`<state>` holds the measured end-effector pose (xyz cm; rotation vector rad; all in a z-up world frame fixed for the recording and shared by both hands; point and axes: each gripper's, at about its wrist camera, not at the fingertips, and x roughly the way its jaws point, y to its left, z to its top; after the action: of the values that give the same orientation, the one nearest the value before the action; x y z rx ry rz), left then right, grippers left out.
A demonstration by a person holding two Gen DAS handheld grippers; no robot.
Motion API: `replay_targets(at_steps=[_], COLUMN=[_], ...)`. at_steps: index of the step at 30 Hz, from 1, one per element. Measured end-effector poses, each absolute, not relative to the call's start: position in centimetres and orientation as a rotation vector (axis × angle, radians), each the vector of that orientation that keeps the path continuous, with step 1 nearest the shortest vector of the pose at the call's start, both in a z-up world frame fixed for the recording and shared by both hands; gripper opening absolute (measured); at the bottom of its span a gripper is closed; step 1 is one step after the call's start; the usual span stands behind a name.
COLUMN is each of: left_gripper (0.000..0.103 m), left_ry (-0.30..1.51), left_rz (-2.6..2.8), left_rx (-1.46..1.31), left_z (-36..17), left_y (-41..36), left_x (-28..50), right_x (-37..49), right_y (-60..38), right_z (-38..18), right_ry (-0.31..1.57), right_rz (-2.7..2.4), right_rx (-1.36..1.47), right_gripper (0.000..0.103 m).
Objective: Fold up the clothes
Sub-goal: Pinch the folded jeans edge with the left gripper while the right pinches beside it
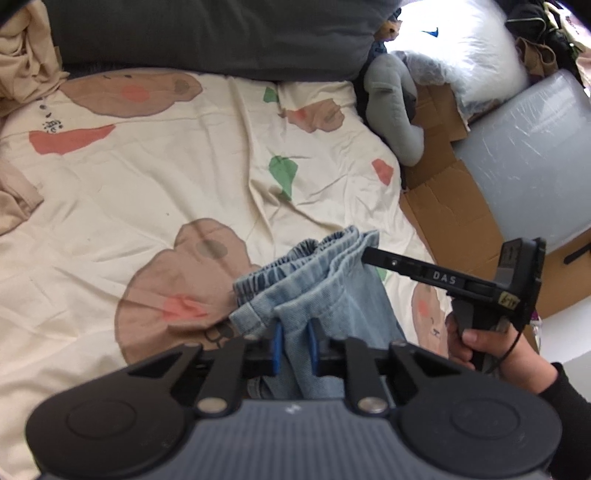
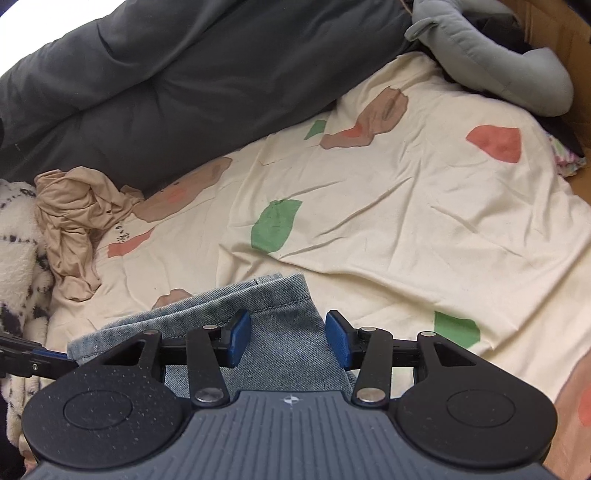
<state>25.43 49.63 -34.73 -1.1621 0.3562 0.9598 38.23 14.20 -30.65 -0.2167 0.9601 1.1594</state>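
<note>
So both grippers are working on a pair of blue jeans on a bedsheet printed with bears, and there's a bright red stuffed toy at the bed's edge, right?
Not quite: the stuffed toy is grey, not red, as the left wrist view shows. The rest stands: the left gripper pinches the blue jeans, the right gripper straddles them, over the bear-printed bedsheet.

Open bedsheet (image 1: 147, 184) ahead; dark duvet (image 1: 207, 33) and plush (image 1: 395, 107) block beyond

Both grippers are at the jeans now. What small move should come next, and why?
Probably close the right gripper on the denim. The left gripper already pinches the jeans, but the right pads stand apart around the fabric, not pressing it.
</note>
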Motion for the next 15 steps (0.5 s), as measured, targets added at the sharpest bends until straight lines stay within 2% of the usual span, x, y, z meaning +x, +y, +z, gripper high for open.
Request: replay_targets(at_steps=[2,3,4,5,15], left_gripper=[0.008,0.008,0.007,0.006,0.005], left_ry=[0.352,0.352,0.352,0.353,0.298], left_rz=[0.965,0.967,0.967,0.967,0.983], left_rx=[-1.165,-1.165,-1.163,-1.16,-1.126], left_z=[-34.7,-34.6,-34.6,-34.5,-32.4], left_y=[49.5,49.5,49.4,49.3,48.3], left_x=[25.3,25.3,25.3,25.2,24.8], right_x=[38.7,38.9,39.2,39.3,38.7], right_y=[14.1,14.0,13.9,13.7,12.7], right_z=[-30.8,-30.8,-30.8,-30.6,-27.4], right_ry=[0.974,0.99,0.995,0.985,0.874], right_rz=[1.185,1.187,1.18,1.174,1.215], right_rx=[-0.196,-0.177,-0.168,-0.169,-0.107], right_gripper=[0.041,0.026,0.004,0.001,0.0])
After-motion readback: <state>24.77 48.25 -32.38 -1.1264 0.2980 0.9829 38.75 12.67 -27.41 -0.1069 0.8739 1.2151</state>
